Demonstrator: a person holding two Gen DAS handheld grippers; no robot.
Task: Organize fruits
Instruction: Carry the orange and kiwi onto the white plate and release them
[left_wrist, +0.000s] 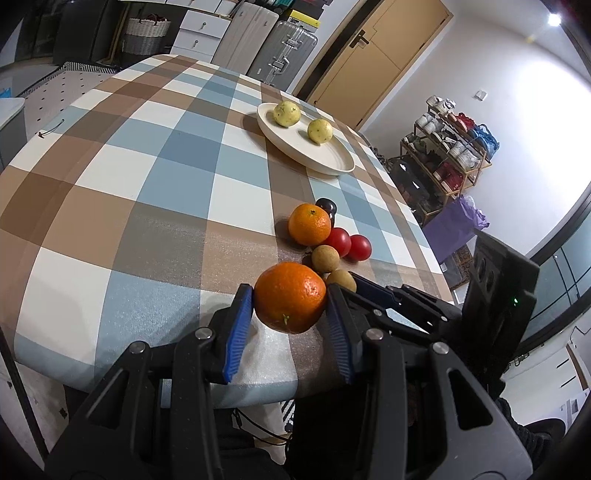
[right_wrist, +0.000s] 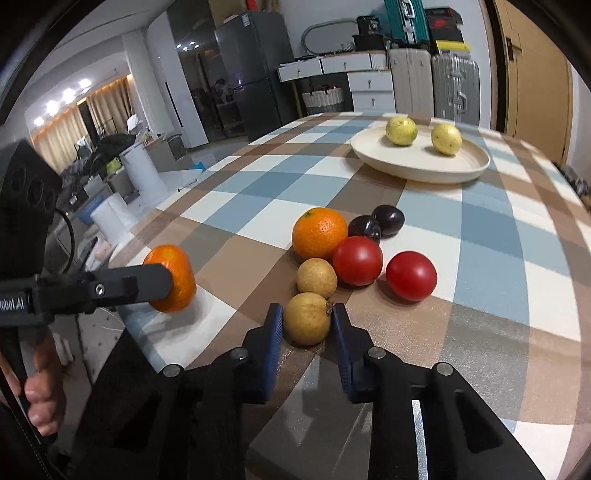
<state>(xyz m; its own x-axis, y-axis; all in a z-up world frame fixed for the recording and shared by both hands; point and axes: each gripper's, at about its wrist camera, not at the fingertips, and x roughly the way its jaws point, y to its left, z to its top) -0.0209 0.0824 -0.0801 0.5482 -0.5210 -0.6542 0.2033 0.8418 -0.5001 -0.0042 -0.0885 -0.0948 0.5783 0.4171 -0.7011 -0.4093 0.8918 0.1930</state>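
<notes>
My left gripper (left_wrist: 290, 301) is shut on an orange (left_wrist: 290, 297), held just above the table's near edge; from the right wrist view the same orange (right_wrist: 177, 278) shows at the left behind a black finger. My right gripper (right_wrist: 307, 321) is shut on a small tan fruit (right_wrist: 307, 323) resting on the checked cloth. Beyond it lie a second tan fruit (right_wrist: 317, 277), another orange (right_wrist: 319, 232), two red tomatoes (right_wrist: 357, 261) (right_wrist: 411, 276) and two dark plums (right_wrist: 388, 220). A cream plate (right_wrist: 421, 166) farther back holds two yellow-green fruits (right_wrist: 401, 131) (right_wrist: 446, 138).
The table with the checked cloth (left_wrist: 147, 206) drops off at its near edge below both grippers. A person's hand (right_wrist: 44, 391) grips the left tool's handle at lower left. Suitcases, drawers and a wooden door stand behind the table; a shoe rack (left_wrist: 447, 155) is at the right.
</notes>
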